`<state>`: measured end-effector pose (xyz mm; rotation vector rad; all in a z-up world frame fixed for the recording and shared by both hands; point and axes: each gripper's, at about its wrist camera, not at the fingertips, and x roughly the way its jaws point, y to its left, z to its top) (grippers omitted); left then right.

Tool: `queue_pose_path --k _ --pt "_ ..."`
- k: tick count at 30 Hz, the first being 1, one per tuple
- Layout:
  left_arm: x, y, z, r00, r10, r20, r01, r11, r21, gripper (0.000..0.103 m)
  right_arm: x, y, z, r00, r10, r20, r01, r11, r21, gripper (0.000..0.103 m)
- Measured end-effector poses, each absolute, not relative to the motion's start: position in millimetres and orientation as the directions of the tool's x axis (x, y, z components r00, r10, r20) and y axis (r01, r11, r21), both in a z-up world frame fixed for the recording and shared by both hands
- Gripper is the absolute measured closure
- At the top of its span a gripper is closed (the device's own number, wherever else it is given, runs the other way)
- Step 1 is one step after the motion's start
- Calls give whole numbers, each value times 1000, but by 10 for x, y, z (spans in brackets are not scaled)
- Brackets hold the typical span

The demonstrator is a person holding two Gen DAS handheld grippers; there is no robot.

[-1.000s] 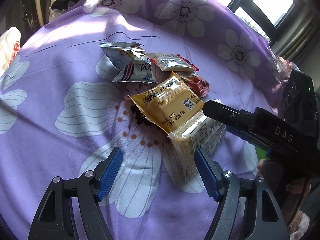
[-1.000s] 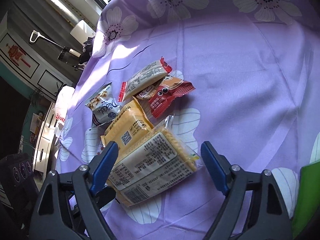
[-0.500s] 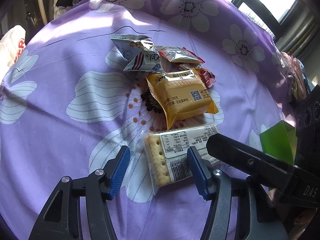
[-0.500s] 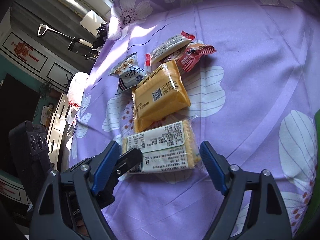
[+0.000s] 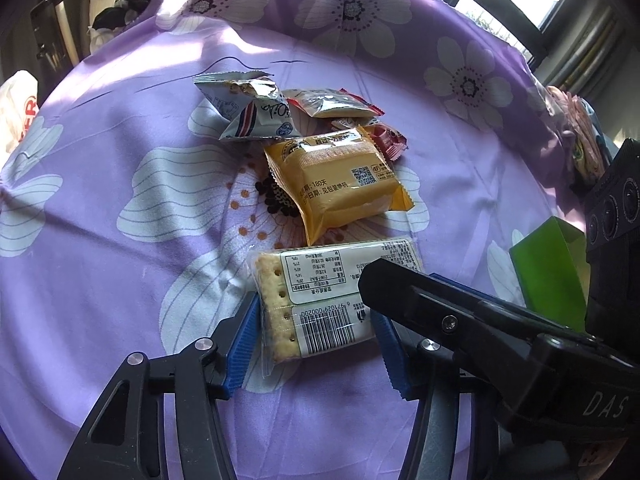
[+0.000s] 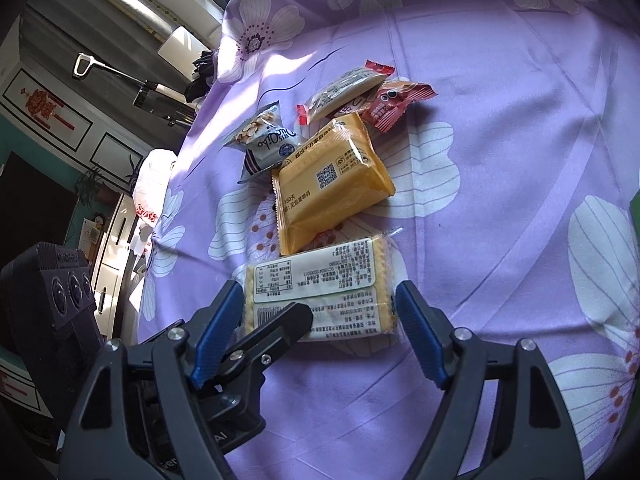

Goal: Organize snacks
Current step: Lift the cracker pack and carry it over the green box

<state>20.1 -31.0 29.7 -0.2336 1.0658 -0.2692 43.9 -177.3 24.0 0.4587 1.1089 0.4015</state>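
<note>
A clear-wrapped cracker pack (image 5: 320, 300) lies on the purple flowered cloth, nearest me. My left gripper (image 5: 316, 340) has its blue fingers closed in on the pack's two sides. In the right wrist view the same pack (image 6: 320, 292) lies between the fingers of my right gripper (image 6: 320, 320), which is open around it, with a gap at the right finger. Behind it lie a yellow snack pack (image 5: 340, 184), a blue-white pack (image 5: 256, 112), a silver pack (image 5: 332, 104) and a red pack (image 6: 392, 106).
A green box (image 5: 548, 276) stands at the right of the left wrist view. A white bag with red print (image 5: 16, 112) sits at the table's left edge. A window is behind, and furniture stands off the table's left side.
Both grippers have dropped lower and closer over the cracker pack. The left fingers have closed in from wide open to the pack's sides. The pack has turned crosswise, apart from the yellow pack.
</note>
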Motion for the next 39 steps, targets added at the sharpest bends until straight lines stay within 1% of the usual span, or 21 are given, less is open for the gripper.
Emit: queue_pose_path --k 6,13,19,26,32,39 --pt "137 -320 423 502 -371 -781 140 926 -350 47 330 -1812 434 475 492 -730 -96 853 513 24" --pt "16 -443 633 590 -387 -709 228 922 -313 47 153 -1875 671 579 440 -687 -111 877 468 23" --pt "-101 -621 771 629 -396 -669 303 917 -258 47 -7 -2039 747 623 416 -663 -81 877 474 23" --pt "-215 -781 919 659 -431 -616 336 902 -271 47 -151 -2167 955 679 361 -639 -82 903 423 23" --pt "-318 -1056 1128 697 -441 -566 375 896 -238 47 -212 -2421 1111 708 351 -613 -83 903 422 23" --pt "-424 -1621 1373 692 -500 -521 466 860 -206 47 -450 -2944 1340 782 253 -569 14 906 423 22"
